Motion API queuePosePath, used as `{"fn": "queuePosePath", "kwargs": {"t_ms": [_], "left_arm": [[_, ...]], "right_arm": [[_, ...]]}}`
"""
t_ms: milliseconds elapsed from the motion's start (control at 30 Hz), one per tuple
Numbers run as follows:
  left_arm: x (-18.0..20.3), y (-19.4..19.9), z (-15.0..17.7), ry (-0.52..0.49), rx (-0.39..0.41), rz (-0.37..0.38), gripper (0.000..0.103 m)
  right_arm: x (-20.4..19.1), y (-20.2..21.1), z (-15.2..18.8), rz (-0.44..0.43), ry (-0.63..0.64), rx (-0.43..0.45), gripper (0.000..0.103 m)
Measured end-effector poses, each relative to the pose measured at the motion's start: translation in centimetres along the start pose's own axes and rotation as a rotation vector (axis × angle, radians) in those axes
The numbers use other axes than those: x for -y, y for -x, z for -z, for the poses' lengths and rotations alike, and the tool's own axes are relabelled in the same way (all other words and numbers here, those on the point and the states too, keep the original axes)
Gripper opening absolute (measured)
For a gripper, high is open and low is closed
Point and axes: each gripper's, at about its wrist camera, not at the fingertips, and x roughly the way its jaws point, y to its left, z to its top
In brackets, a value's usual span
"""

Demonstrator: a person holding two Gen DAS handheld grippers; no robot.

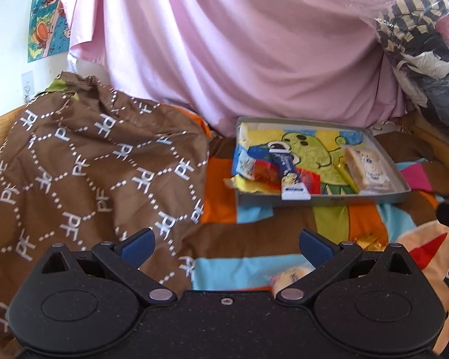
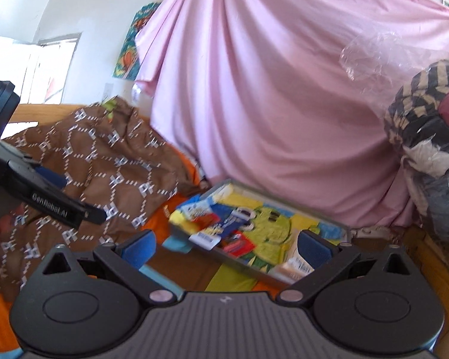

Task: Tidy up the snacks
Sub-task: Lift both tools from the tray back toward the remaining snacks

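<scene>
My left gripper (image 1: 227, 246) is spread wide over the patchwork blanket (image 1: 248, 239), holding nothing. My right gripper (image 2: 226, 246) gapes empty too, just short of the grey tray (image 2: 254, 264). Snack packets (image 1: 287, 176) sit in that tray on the bed, a pale packet (image 1: 366, 170) at its right end. A gold-wrapped snack (image 1: 368, 240) lies loose on the blanket.
</scene>
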Motion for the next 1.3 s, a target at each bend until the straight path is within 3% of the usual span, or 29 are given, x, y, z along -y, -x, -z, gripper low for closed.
{"fn": "queuePosePath", "kwargs": {"t_ms": [133, 367, 600, 1033, 1300], "left_arm": [[-0.4, 0.6, 1.2, -0.033, -0.026, -0.005, 0.102], [1.0, 1.2, 4.2, -0.190, -0.104, 0.010, 0.102], [2.2, 1.2, 6.5, -0.274, -0.179, 0.033, 0.102], [2.5, 0.0, 9.3, -0.314, -0.320, 0.044, 0.102], [3.0, -0.8, 10.2, -0.327, -0.366, 0.053, 0.102]], "right_arm": [[-1.2, 0.9, 1.3, -0.035, 0.030, -0.047, 0.103], [-4.3, 2.4, 4.0, -0.117, 0.124, -0.109, 0.103], [-6.3, 2.6, 5.9, -0.185, 0.122, -0.200, 0.103], [-6.9, 1.1, 9.7, -0.245, 0.086, -0.396, 0.103], [-7.3, 0.0, 10.8, -0.268, 0.096, -0.463, 0.103]]}}
